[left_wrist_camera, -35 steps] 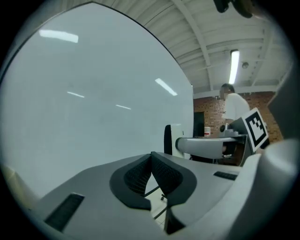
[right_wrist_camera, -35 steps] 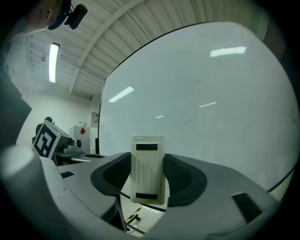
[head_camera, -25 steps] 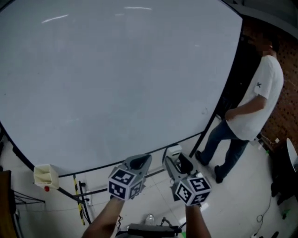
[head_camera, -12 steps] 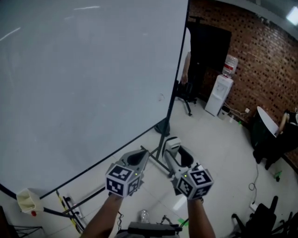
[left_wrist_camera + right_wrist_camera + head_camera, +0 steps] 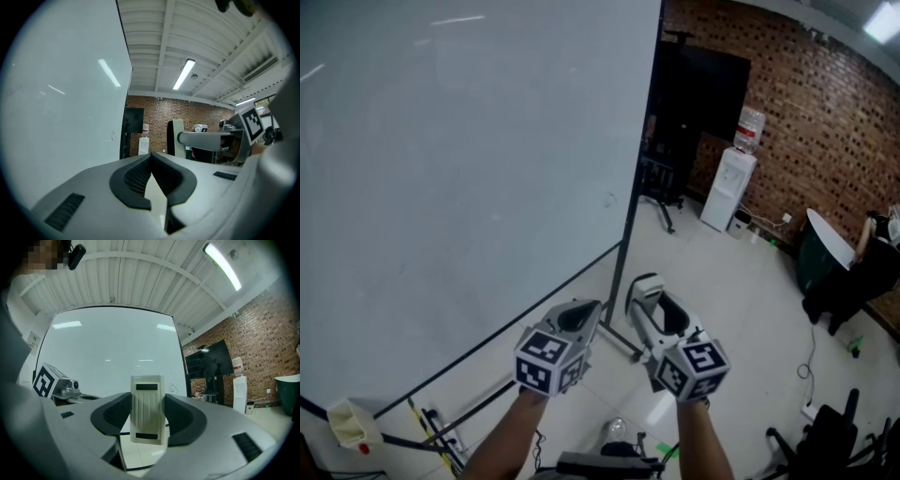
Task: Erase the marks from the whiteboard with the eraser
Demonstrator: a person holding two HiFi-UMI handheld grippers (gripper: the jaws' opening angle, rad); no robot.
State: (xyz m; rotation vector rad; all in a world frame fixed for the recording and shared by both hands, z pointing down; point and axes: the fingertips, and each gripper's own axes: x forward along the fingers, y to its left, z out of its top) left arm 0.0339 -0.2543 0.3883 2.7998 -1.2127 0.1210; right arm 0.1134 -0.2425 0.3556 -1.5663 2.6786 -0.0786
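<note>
A: Right gripper (image 5: pixel 649 300)?
B: Jaws clamped on the eraser (image 5: pixel 148 409), a cream block standing upright between the pads. From the head view only its top end shows past the jaws.
A: Left gripper (image 5: pixel 581 317)?
B: Jaws pressed together, nothing between them.
A: Whiteboard (image 5: pixel 469 169)?
B: It fills the left of the head view, with its top and left edges cut off. The eraser is held apart from it, below the bottom edge.
A: Marks?
B: One small faint mark (image 5: pixel 610 200) near the right edge, too small to read.
A: Else?
B: A cream object (image 5: pixel 352 422) at the board's lower left, partly cropped, unidentifiable. A water dispenser (image 5: pixel 729 183) stands by the brick wall (image 5: pixel 806 122).
</note>
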